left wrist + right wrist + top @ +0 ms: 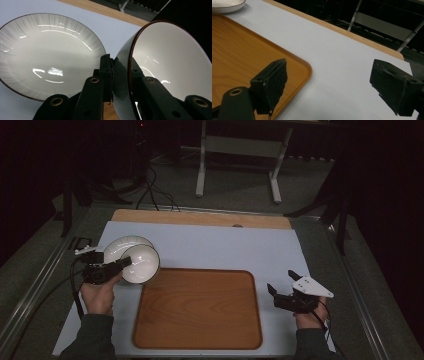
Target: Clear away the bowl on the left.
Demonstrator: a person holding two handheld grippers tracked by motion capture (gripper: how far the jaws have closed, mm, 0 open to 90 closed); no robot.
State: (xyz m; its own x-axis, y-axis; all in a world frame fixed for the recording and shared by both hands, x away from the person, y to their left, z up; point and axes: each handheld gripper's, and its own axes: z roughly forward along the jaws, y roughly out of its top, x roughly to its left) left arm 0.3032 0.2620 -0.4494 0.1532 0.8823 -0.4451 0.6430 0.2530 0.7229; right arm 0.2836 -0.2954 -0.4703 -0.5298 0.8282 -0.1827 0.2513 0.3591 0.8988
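Left claw [121,264] grips the rim of a tipped white bowl [140,264], lifted beside the plate [123,246] | right claw [281,285] wide apart, holding nothing, by the tray [198,308] | step: carrying the bowl, maybe | next: probably set it gently on the tray

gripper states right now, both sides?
Left gripper: shut on the tilted bowl, jaws clamping its rim.
Right gripper: open, holding nothing.
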